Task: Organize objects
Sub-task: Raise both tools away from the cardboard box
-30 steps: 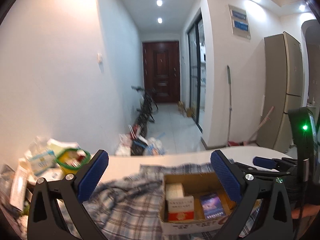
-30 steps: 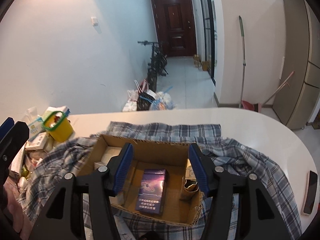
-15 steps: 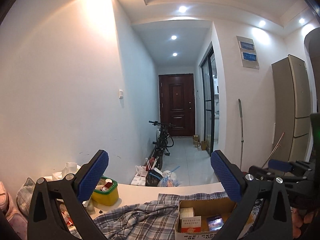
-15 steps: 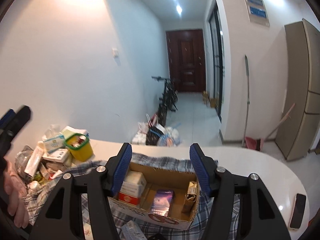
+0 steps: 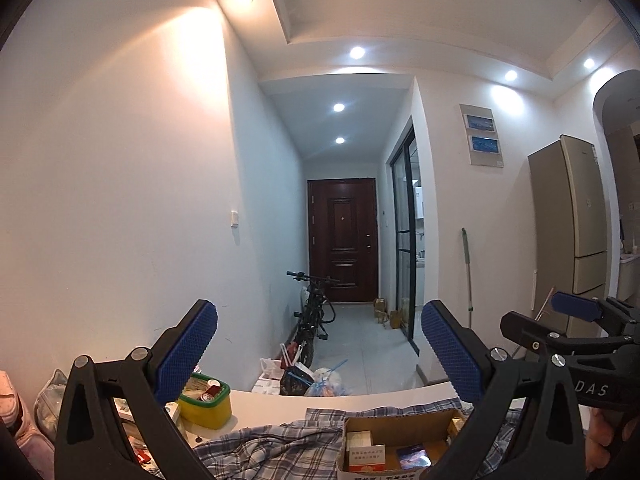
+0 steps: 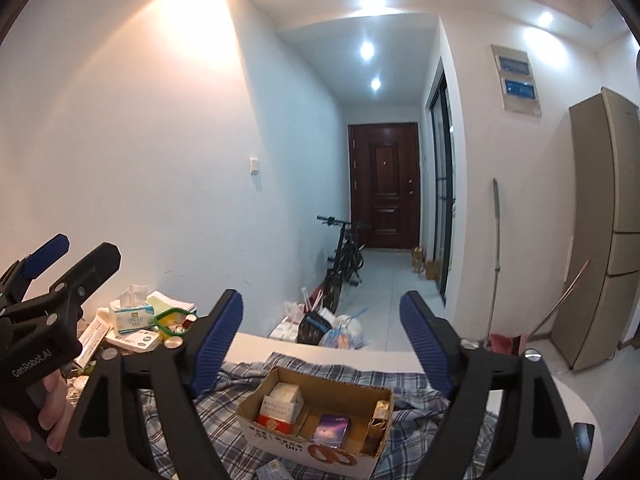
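Open air above cardboard box; clutter pile crowding table's left.

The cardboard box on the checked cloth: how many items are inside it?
4 visible in the cardboard box: a white carton and a red-and-white box at its left, a purple pack in the middle, a gold packet at the right. More may be hidden.

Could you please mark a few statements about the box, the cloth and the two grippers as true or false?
1. The cardboard box sits on the plaid cloth. True.
2. The box is empty. False: it holds a white-and-red carton and a purple pack.
3. The right gripper grips the purple pack. False: its jaws are opening, nothing between them.
4. The left gripper is empty. True.
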A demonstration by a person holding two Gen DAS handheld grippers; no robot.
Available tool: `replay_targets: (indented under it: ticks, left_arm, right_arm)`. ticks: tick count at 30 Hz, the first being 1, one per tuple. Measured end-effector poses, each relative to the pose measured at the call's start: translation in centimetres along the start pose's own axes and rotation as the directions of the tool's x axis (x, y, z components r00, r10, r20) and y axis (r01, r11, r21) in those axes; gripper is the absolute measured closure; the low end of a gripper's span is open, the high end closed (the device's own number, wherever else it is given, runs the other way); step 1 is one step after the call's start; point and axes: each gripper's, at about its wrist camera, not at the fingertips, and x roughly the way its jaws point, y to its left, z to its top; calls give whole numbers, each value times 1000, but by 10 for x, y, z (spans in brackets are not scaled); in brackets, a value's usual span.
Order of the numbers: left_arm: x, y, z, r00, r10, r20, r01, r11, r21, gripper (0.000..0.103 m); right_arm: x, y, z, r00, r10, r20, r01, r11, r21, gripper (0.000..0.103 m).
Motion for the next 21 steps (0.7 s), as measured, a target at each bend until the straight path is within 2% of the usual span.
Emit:
replay_targets:
  ticks: [2, 7, 16, 21]
  left_arm:
    - [-6, 0, 2, 1000, -8, 11, 8, 1000, -3, 0]
    - [-22, -2, 7, 999, -10, 50, 9, 1000, 18, 0]
    - [-42, 7, 12, 996, -46, 76, 48, 999, -18, 0]
    - [-66, 16, 15, 987, -36, 159, 48, 996, -72, 0]
  right_arm:
    - [-5, 1, 1, 999, -24, 29, 24, 1000, 9, 0]
    - [-13, 2, 5, 998, -41, 52, 41, 999, 9, 0]
    - [-39, -5, 10, 992, -55, 113, 56, 998, -8, 0]
    - [-54, -9, 15, 988, -46, 147, 45, 999, 13, 0]
